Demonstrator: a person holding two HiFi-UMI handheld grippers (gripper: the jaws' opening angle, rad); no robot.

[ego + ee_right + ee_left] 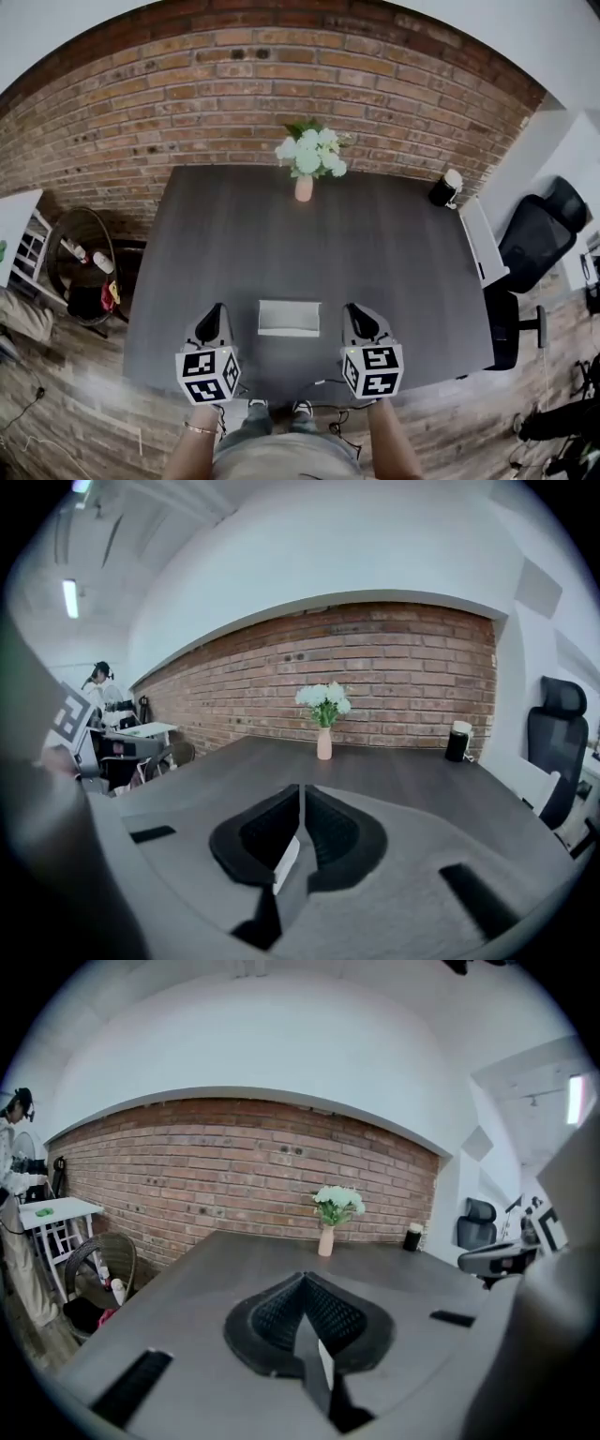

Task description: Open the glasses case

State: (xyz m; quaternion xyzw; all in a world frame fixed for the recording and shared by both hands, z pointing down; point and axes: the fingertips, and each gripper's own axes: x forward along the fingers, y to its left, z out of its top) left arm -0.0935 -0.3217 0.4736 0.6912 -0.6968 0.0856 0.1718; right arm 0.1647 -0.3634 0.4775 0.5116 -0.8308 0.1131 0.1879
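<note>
The glasses case (289,319) is a pale rectangular box lying flat near the front edge of the dark table (281,234). My left gripper (214,317) hovers just left of it and my right gripper (359,315) just right of it, neither touching it. In the left gripper view the jaws meet at their tips, so the left gripper (302,1279) is shut on nothing; a white sliver of the case (325,1365) shows below them. The right gripper (300,789) also has its jaws together, with an edge of the case (286,860) beneath. I cannot tell whether the lid is raised.
A pink vase of white flowers (305,187) stands at the table's far edge by the brick wall. A black-and-white cylinder (446,190) sits at the far right corner. An office chair (539,234) stands to the right, a wicker chair (84,262) to the left.
</note>
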